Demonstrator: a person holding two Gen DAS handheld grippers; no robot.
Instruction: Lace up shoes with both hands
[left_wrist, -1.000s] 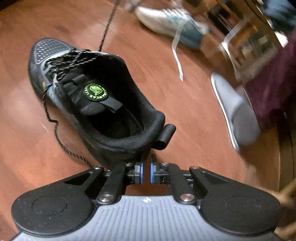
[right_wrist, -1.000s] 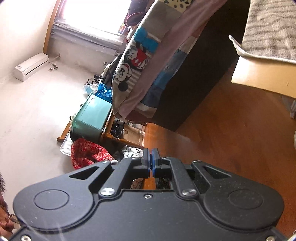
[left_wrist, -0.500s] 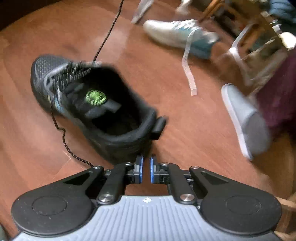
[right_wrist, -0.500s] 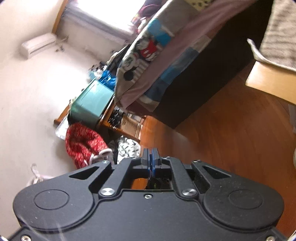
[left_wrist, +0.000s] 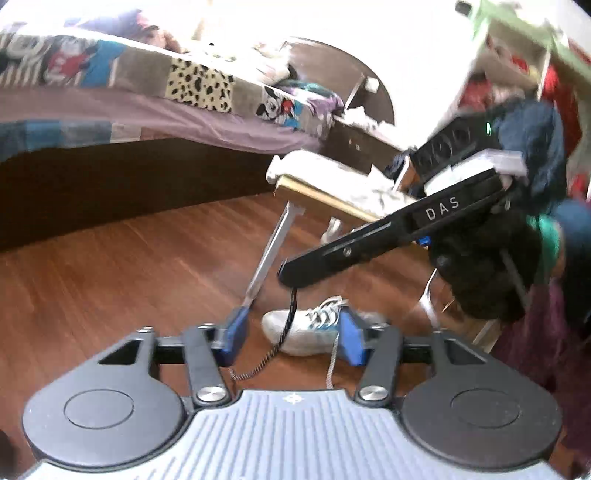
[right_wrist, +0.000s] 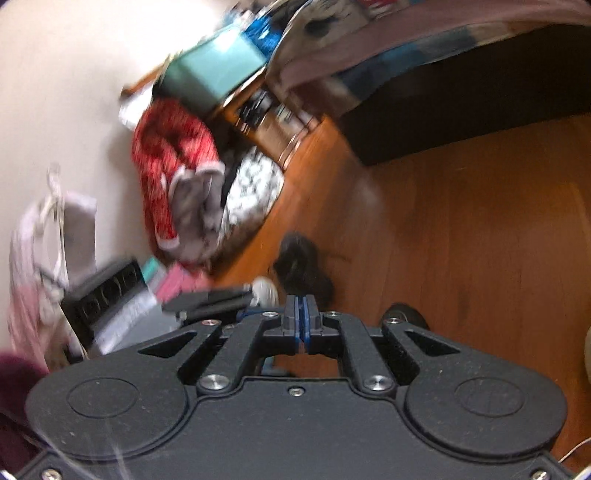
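The left gripper (left_wrist: 291, 338) is opening, its blue pads standing apart with a black speckled lace (left_wrist: 286, 332) passing down between them without being pressed. That lace is hanging from the tip of the right gripper (left_wrist: 291, 275), which is reaching in from the right of the left wrist view; there the closed tip seems to be pinching the lace, though blur is making the contact hard to read. In the right wrist view its blue pads (right_wrist: 296, 325) are sitting tight together, and the lace itself is hidden below them. Behind the left gripper's pads a white sneaker (left_wrist: 314, 332) is lying on the wooden floor (left_wrist: 110, 277), long axis running left to right, its toe toward the left and its pale lace (left_wrist: 332, 365) trailing toward the camera. A dark shoe (right_wrist: 301, 266) is resting on the floor just beyond the right gripper, so smeared that its direction cannot be told. A teal box (right_wrist: 214, 70) is sitting by the wall; its contents are not showing. A red garment (right_wrist: 166, 166) is heaped beside it, and a quilted bed (left_wrist: 147, 96) is filling the background.
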